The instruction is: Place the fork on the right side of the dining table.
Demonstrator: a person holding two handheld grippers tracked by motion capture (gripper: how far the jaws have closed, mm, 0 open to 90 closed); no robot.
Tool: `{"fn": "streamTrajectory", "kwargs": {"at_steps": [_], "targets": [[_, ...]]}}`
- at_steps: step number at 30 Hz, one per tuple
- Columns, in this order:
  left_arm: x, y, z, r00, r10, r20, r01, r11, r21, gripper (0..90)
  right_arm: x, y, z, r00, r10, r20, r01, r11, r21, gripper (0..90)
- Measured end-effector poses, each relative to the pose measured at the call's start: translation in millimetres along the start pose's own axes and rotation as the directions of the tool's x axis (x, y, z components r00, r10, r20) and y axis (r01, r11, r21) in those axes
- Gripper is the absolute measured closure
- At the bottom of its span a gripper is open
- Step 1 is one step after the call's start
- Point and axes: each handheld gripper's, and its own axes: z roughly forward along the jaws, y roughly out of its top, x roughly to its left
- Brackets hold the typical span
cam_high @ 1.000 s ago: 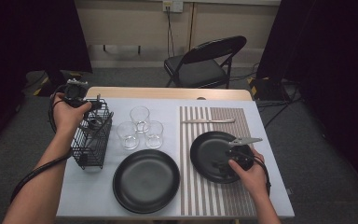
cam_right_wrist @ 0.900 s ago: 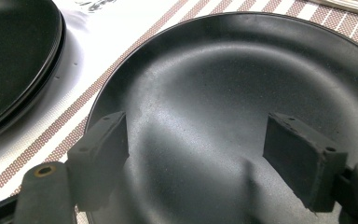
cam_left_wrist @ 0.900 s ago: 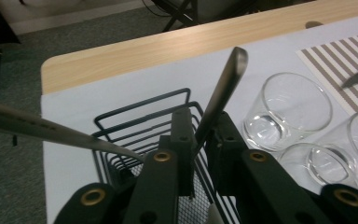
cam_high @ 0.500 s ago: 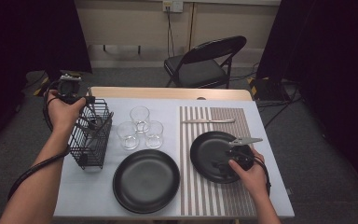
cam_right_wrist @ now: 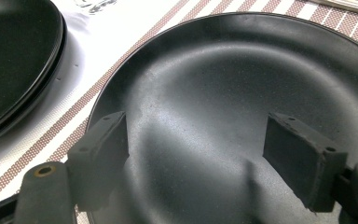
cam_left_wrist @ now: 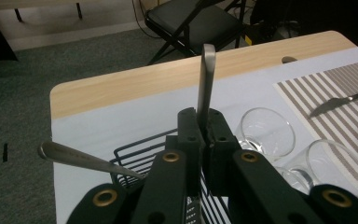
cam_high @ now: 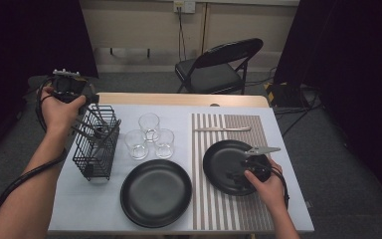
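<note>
In the left gripper view my left gripper [cam_left_wrist: 204,119] is shut on the flat metal handle of a piece of cutlery [cam_left_wrist: 207,79], which stands upright above the black wire basket [cam_left_wrist: 135,156]. A second utensil handle [cam_left_wrist: 74,156] leans out of the basket to the left. From above, the left gripper [cam_high: 90,103] hangs over the basket's [cam_high: 97,149] far end. My right gripper [cam_right_wrist: 196,135] is open, low over a black plate [cam_right_wrist: 242,74] with nothing between its pads. That plate [cam_high: 224,164] lies on a striped placemat [cam_high: 229,209], with the right gripper [cam_high: 238,173] over its near right part.
Three clear glasses [cam_high: 149,124] stand in a cluster right of the basket. Another black plate [cam_high: 155,191] lies near the front edge. A knife [cam_high: 223,129] rests at the placemat's far end. A folding chair [cam_high: 219,64] stands behind the table.
My left hand has risen from the basket and drawn back to the left with the cutlery handle in its jaws. The right hand has stayed put over the plate.
</note>
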Motion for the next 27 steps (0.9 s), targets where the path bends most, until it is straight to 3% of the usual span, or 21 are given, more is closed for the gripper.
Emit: {"fn": "streamTrajectory", "kwargs": {"at_steps": [27], "targets": [[-15.2,39.2,-36.9,0.9975,0.050,0.051,-0.048,0.9979,-0.044,87.1,1.1,0.3,1.8,0.9999,-0.011,-0.004,0.011,1.000,0.000,21.4]]}}
